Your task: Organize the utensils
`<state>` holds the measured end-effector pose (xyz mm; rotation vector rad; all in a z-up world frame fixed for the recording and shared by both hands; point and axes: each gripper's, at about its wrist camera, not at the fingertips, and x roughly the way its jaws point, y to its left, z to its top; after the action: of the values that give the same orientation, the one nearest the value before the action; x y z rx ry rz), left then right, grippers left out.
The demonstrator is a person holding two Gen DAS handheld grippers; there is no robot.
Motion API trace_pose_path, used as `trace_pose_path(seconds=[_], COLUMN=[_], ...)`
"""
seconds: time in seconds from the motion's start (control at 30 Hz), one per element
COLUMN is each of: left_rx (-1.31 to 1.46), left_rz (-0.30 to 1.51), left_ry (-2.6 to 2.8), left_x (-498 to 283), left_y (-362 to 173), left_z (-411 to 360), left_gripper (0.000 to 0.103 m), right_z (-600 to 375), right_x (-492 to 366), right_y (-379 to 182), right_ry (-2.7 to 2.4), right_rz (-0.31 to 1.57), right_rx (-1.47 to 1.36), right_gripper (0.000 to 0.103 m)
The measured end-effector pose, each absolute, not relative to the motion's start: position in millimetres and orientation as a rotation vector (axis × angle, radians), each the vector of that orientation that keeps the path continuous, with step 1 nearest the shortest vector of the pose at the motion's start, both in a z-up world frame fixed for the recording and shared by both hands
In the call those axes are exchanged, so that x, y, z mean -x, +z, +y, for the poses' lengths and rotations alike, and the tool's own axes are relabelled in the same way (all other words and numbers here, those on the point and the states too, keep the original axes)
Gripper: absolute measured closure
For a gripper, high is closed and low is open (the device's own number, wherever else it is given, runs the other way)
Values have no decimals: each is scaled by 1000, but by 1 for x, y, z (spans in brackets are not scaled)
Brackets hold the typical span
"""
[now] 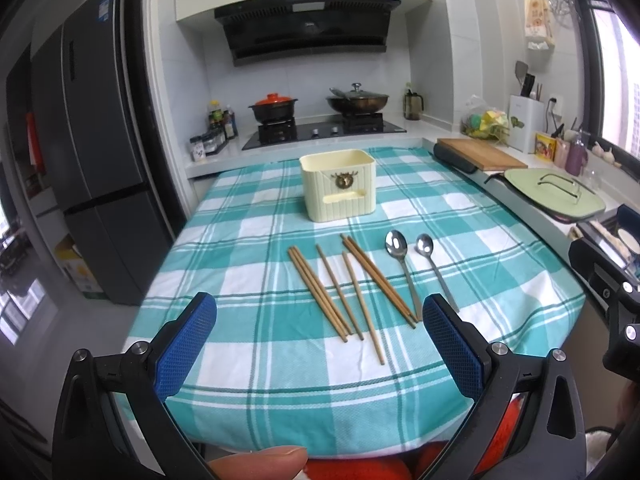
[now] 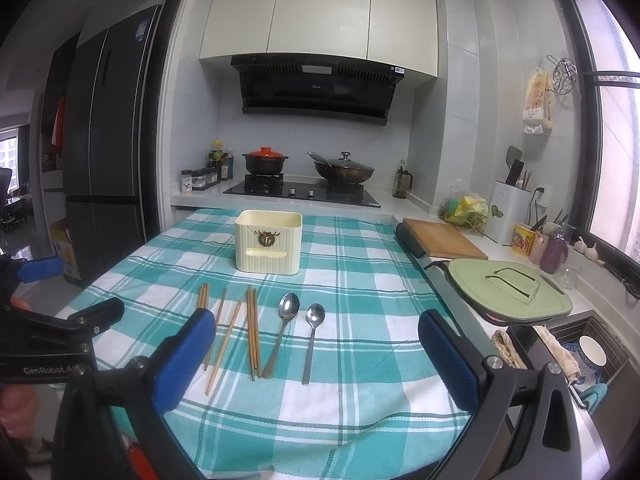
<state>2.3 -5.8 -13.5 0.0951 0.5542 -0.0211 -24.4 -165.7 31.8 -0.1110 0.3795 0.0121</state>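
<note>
A cream utensil holder [image 1: 339, 184] [image 2: 268, 241] stands upright at the far middle of the checked tablecloth [image 1: 240, 272] [image 2: 352, 344]. Several wooden chopsticks [image 1: 348, 292] [image 2: 240, 328] lie loose in front of it. Two metal spoons [image 1: 404, 268] [image 2: 296, 332] lie to their right, bowls toward the holder. My left gripper [image 1: 320, 344] is open and empty, held above the table's near edge before the chopsticks. My right gripper [image 2: 316, 360] is open and empty, above the near side, around the spoon handles in view.
A stove [image 2: 300, 192] with a red-lidded pot [image 2: 264, 160] and a wok [image 2: 344, 172] stands behind the table. A wooden cutting board [image 2: 440, 240], a green lidded pan [image 2: 508, 288] and a sink [image 2: 580, 352] are at the right. A fridge [image 1: 100, 160] stands at the left.
</note>
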Motion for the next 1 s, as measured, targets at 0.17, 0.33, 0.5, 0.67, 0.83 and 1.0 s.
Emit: trace_pose_path(seconds=[0.17, 0.33, 0.5, 0.67, 0.83, 1.0], left_rx=[-94, -96, -88, -74, -71, -62], left_rz=[554, 554, 549, 547, 551, 551], left_ry=[-19, -19, -14, -21, -30, -52], left_x=[-2, -4, -6, -5, -3, -2], left_y=[-17, -10, -8, -7, -7, -6], left_z=[-1, -9, -5, -3, -3, -5], left_gripper=[0, 0, 0, 0, 0, 0], right_z=[-166, -165, -166, -167, -167, -165], right_x=[25, 25, 23, 22, 22, 21], right_y=[31, 32, 32, 34, 33, 34], right_ry=[14, 13, 13, 15, 17, 25], right_rz=[381, 380, 386, 396, 401, 410], right_rx=[111, 112, 112, 112, 109, 112], right_gripper=[0, 0, 0, 0, 0, 0])
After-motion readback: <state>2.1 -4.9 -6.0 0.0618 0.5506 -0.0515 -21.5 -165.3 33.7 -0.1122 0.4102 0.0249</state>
